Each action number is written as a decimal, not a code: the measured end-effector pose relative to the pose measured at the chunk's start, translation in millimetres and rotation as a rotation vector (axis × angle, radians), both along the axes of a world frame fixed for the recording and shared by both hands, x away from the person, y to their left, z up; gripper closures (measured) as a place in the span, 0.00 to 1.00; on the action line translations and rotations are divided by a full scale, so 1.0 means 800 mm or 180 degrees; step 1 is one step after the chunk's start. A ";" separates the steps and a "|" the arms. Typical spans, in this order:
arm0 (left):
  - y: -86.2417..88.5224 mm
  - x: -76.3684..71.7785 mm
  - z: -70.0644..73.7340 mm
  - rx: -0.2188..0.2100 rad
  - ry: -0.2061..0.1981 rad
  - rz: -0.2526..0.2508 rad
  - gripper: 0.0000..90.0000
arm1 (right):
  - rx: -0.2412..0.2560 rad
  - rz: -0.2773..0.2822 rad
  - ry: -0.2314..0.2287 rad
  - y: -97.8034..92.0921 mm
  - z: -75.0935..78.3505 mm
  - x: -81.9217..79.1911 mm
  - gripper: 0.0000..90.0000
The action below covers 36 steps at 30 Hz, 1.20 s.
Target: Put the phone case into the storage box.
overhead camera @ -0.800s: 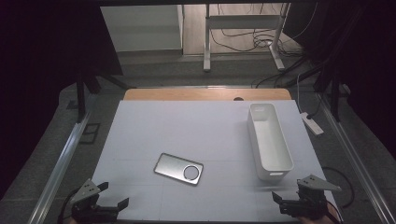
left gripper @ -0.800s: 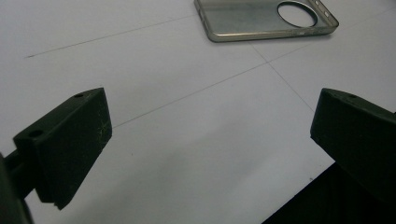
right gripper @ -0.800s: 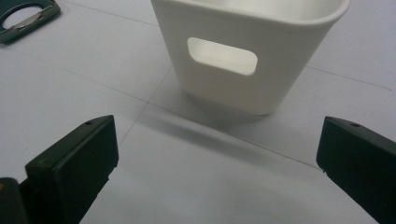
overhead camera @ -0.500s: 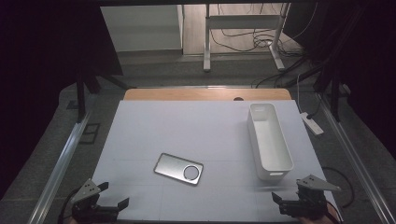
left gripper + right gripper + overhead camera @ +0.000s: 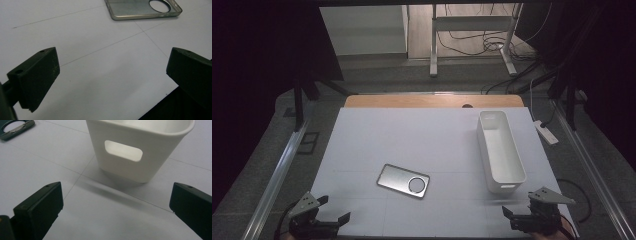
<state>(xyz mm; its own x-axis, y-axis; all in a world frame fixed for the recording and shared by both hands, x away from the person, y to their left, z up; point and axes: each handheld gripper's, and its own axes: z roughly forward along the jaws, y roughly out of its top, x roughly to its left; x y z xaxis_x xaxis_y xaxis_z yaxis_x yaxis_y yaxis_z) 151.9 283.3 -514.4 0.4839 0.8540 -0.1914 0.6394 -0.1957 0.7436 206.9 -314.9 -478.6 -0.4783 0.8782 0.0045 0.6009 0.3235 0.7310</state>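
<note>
In the high view the left tool [image 5: 328,224] sat at the desk's [image 5: 412,130] near left corner and the right tool [image 5: 524,216] at its near right corner, both with jaws spread wide and nothing in them, while the silver phone case [image 5: 403,180] lay flat left of the desk's middle, toward the near edge and well apart from both. The left gripper view showed that tool [image 5: 112,75] released over bare desk with the phone case [image 5: 142,8] farther ahead. The right gripper view showed the right tool [image 5: 116,205] likewise released, facing the handle-hole end of the white bin [image 5: 140,147] that stood along the desk's right edge, the phone case [image 5: 15,127] off at the upper left.
</note>
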 end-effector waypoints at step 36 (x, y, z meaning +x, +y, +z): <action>-0.011 0.038 0.011 -0.0043 0.0051 -0.0193 0.00 | -0.0011 0.0032 0.0000 0.001 0.000 0.000 0.00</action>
